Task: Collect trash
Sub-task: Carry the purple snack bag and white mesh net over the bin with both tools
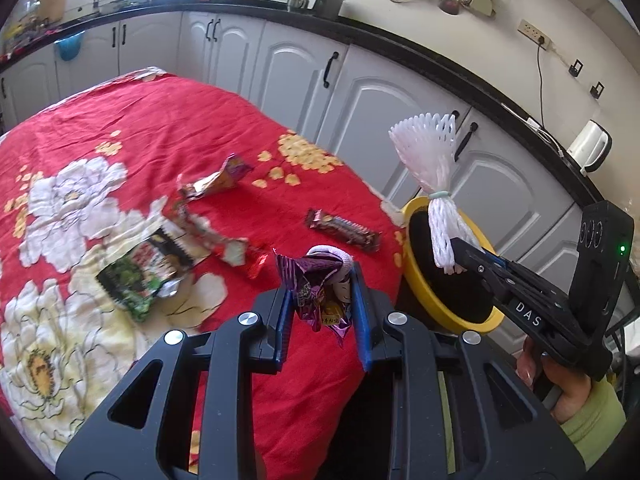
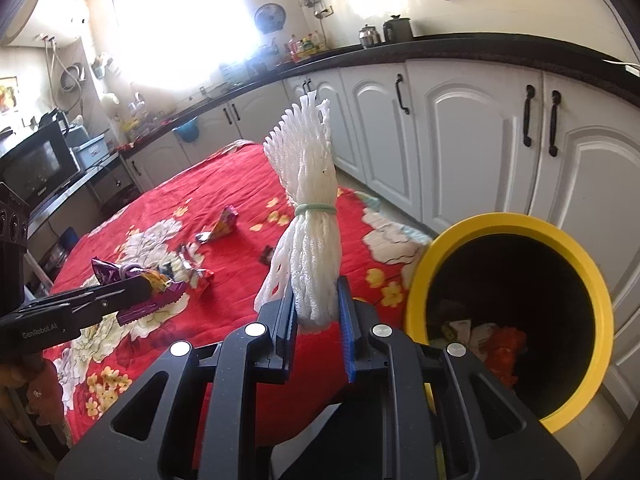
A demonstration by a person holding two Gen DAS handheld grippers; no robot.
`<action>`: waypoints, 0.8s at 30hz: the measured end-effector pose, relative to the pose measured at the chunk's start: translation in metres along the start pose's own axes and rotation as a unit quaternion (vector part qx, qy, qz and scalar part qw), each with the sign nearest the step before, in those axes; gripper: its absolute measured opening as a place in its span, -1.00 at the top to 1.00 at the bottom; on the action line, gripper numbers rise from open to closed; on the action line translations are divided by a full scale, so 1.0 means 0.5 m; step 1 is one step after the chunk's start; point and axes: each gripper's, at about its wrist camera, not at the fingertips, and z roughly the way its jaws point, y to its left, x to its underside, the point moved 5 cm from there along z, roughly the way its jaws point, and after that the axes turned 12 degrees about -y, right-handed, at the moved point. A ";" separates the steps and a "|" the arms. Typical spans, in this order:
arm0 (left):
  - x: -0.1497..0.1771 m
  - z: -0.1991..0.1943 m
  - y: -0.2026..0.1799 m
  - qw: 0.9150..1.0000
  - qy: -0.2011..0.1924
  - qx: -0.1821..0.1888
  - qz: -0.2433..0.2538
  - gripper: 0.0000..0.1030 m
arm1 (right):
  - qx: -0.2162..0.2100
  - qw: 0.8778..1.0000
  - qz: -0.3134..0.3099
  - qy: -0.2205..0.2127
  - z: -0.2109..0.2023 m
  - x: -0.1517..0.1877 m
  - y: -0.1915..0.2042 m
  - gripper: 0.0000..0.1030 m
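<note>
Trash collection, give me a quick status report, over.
Left gripper shut on purple wrapper. Right gripper shut on white foam net, beside yellow bin. More wrappers on red cloth. Nothing blocking the bin.

From here I can't make out the scraps at the bottom of the yellow bin (image 2: 576, 256), and my right gripper (image 1: 460, 258) hides part of its rim.

A bright red cloth table cover (image 1: 168, 120) printed with white peonies and yellow blossoms. On it lie a green crinkled snack packet (image 1: 138, 276) and a dark brown bar wrapper (image 1: 342, 229). Beside the cover stands a yellow-rimmed round bin (image 2: 516, 226), black inside.
</note>
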 end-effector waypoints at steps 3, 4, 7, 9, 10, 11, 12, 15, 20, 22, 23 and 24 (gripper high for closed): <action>-0.006 0.012 -0.022 1.000 -0.002 0.008 0.003 0.63 | 0.009 1.000 0.004 -0.005 -0.006 -0.006 -0.023 0.65; -0.008 0.016 -0.029 1.000 -0.003 0.011 0.003 0.63 | 0.012 1.000 0.004 -0.006 -0.009 -0.007 -0.029 0.65; -0.011 0.028 -0.051 1.000 -0.003 0.019 0.005 0.63 | 0.024 1.000 0.004 -0.009 -0.018 -0.009 -0.051 0.65; -0.013 0.038 -0.066 1.000 -0.003 0.025 0.007 0.63 | 0.031 0.999 0.009 -0.011 -0.023 -0.012 -0.071 0.65; -0.014 0.044 -0.075 1.000 -0.002 0.028 0.008 0.63 | 0.034 0.999 0.010 -0.011 -0.025 -0.012 -0.076 0.65; -0.014 0.048 -0.081 0.999 -0.002 0.031 0.010 0.63 | 0.038 0.999 0.012 -0.012 -0.027 -0.013 -0.084 0.65; -0.015 0.054 -0.091 0.999 -0.001 0.034 0.011 0.63 | 0.042 0.999 0.014 -0.013 -0.030 -0.014 -0.095 0.65; -0.016 0.066 -0.113 0.999 0.000 0.041 0.017 0.63 | 0.050 0.998 0.019 -0.015 -0.037 -0.015 -0.116 0.65; -0.020 0.088 -0.148 0.998 0.003 0.049 0.024 0.63 | 0.062 0.998 0.026 -0.018 -0.049 -0.011 -0.149 0.65; -0.022 0.098 -0.164 0.998 0.004 0.053 0.028 0.63 | 0.068 0.997 0.028 -0.018 -0.054 -0.009 -0.161 0.65; -0.022 0.103 -0.169 0.998 0.005 0.055 0.029 0.63 | 0.070 0.997 0.030 -0.017 -0.055 -0.008 -0.169 0.65; -0.023 0.109 -0.177 0.998 0.006 0.058 0.031 0.63 | 0.074 0.997 0.031 -0.017 -0.058 -0.006 -0.177 0.65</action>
